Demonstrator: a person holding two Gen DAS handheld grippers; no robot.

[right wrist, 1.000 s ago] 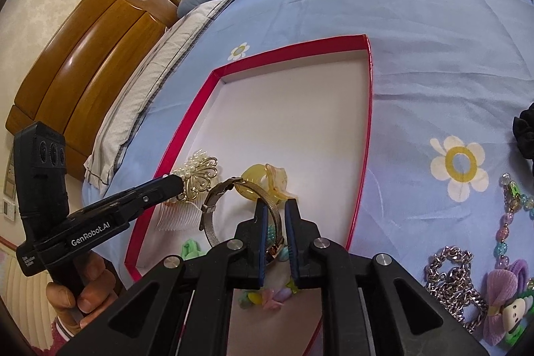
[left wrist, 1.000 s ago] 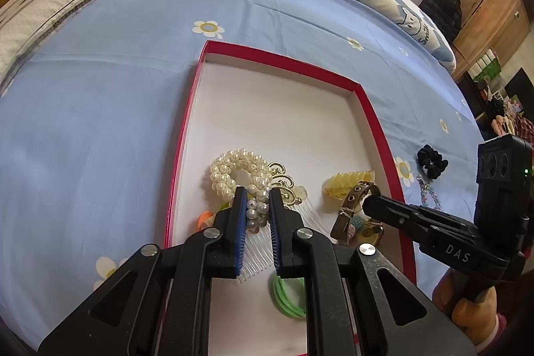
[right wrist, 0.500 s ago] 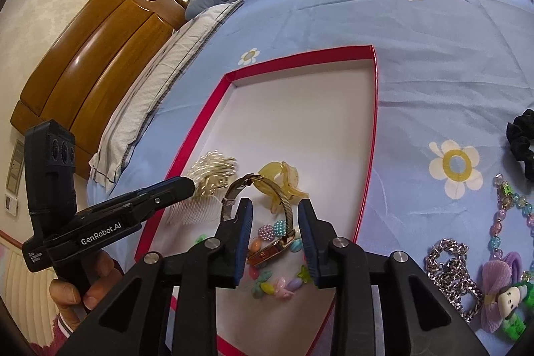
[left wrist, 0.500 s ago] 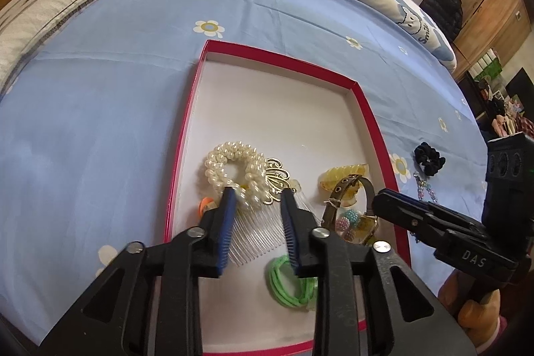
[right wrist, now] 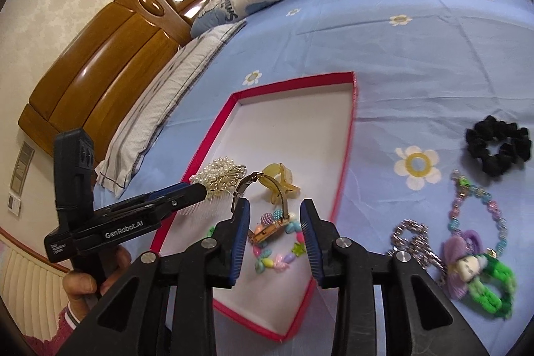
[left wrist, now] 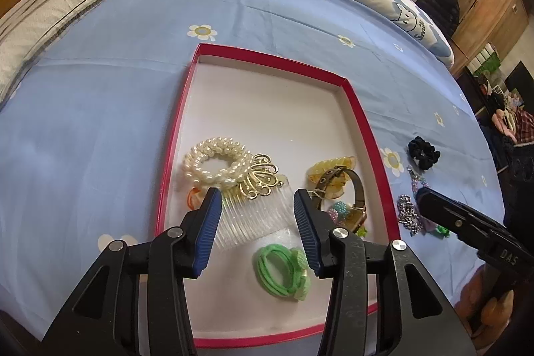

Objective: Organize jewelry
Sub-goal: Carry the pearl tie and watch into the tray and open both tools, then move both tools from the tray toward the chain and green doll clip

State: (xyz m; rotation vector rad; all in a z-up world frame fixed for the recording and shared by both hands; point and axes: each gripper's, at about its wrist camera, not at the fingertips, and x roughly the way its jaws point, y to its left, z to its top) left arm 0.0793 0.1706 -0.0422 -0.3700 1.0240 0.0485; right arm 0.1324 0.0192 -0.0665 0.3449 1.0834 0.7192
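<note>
Release underway: left gripper (left wrist: 257,206) jaws opening, comb (left wrist: 253,216) lying free between them in the red tray (left wrist: 362,129); right gripper (right wrist: 273,222) opening above the watch (right wrist: 267,229). Lift both straight clear before reaching for the chain (right wrist: 414,242) rightward

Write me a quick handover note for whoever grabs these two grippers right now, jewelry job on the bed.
Left gripper: jaws opening, nothing held; the gold hair comb lies between them in the red tray.
Right gripper: jaws opening, empty, over the watch.
Done, in the tray: pearl bracelet, comb, watch, yellow claw clip, green hair ties, pastel bead bracelet.
Left, on the blue sheet beside the tray: black scrunchie, silver chain, beaded strand with purple and green charm.
</note>
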